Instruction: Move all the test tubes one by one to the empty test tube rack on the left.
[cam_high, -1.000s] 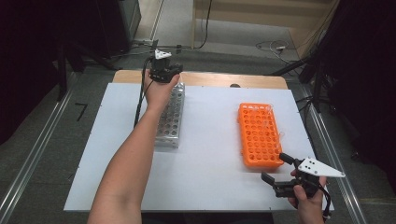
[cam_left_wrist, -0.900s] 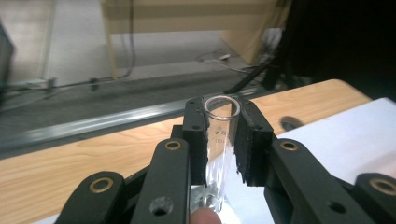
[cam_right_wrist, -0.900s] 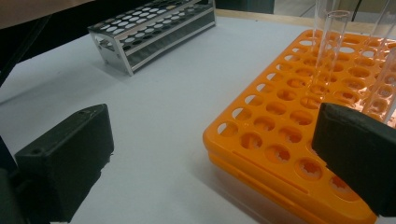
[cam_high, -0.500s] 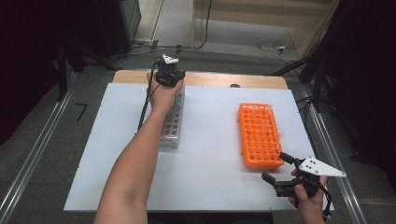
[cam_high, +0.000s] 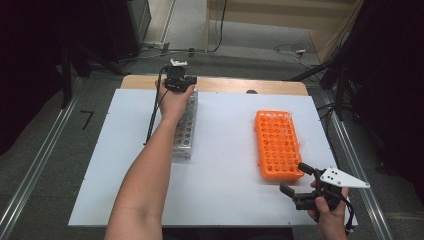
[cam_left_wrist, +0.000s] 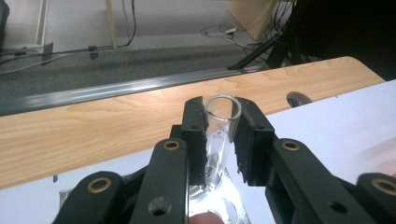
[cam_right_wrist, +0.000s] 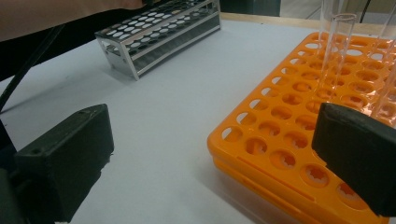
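Currently the left gripper sits at the far end of the steel rack, left of centre on the table, with its jaws closed on a glass tube just below the rim. The grip is high on the tube, which would let the lower part pass through a rack hole; whether the tube is being lifted out or set in cannot be told. To the right, the orange rack lies well apart from the steel one, within reach of the right gripper, which waits at the near right corner, jaws wide and empty. Count: two racks, two grippers, one tube held, and at least two clear tubes standing in the orange rack's far rows.
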